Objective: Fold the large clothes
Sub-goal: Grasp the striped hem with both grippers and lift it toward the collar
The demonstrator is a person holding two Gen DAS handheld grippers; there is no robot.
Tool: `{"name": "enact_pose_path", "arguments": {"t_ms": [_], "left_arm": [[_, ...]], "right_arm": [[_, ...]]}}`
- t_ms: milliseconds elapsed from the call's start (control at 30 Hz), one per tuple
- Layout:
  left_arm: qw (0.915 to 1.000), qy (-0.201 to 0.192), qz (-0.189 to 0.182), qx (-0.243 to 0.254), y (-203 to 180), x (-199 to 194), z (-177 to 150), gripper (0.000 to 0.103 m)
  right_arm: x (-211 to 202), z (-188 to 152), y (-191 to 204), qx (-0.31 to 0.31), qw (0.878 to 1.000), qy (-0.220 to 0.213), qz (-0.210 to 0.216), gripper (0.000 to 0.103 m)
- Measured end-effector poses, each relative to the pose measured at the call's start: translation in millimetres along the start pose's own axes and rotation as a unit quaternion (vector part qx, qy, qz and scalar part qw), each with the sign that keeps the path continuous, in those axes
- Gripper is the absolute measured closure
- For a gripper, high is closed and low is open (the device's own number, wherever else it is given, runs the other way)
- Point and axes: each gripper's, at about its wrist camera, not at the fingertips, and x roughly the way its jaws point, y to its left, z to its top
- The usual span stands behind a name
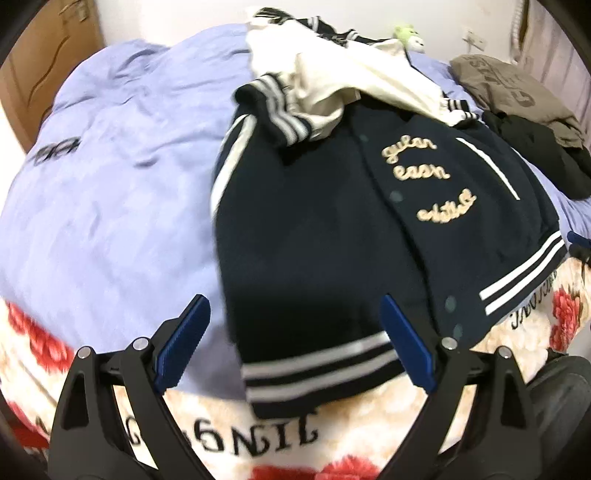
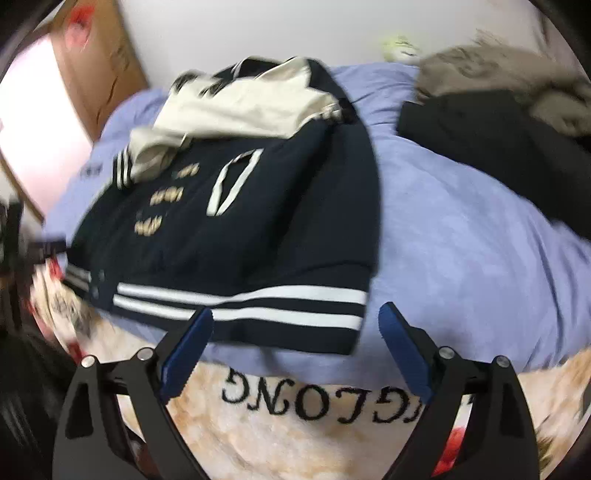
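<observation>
A navy varsity jacket (image 1: 321,229) with cream lettering lies front-up on the lilac bed cover (image 1: 110,166); its cream sleeves (image 1: 332,85) are folded across the chest. Its white-striped hem (image 1: 317,373) faces me. My left gripper (image 1: 295,325) hangs open just above the hem's left part, nothing between its blue pads. In the right wrist view the same jacket (image 2: 229,221) lies with its striped hem (image 2: 258,306) close in front. My right gripper (image 2: 295,332) stands wide open over the hem's right corner and holds nothing.
A cream blanket with red flowers and black letters (image 2: 295,435) covers the near edge of the bed. A pile of olive and black clothes (image 1: 517,96) lies at the far right. A wooden door (image 1: 48,62) stands at the far left, a small green toy (image 1: 406,35) by the wall.
</observation>
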Motion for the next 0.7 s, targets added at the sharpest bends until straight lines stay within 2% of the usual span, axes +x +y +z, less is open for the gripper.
{"name": "enact_pose_path", "arguments": {"t_ms": [100, 200, 267, 467, 700], "left_arm": [[0.9996, -0.016, 0.023, -0.007, 11, -5, -13, 0.012], [0.9994, -0.016, 0.024, -0.019, 23, -4, -16, 0.012], [0.9993, -0.02, 0.018, -0.025, 32, -4, -16, 0.012], [0.9978, -0.033, 0.037, -0.043, 53, 5, -14, 0.012], [0.9984, -0.033, -0.006, -0.045, 51, 23, -13, 0.012]], "right_arm": [[11, 2, -21, 0.05, 0.998, 0.006, 0.03, 0.014], [28, -1, -30, 0.076, 0.995, 0.022, 0.054, 0.014], [35, -1, -32, 0.086, 0.994, 0.023, 0.061, 0.013], [37, -3, -22, 0.091, 0.992, 0.001, 0.085, 0.013], [43, 2, -16, 0.092, 0.99, 0.001, 0.108, 0.013]]}}
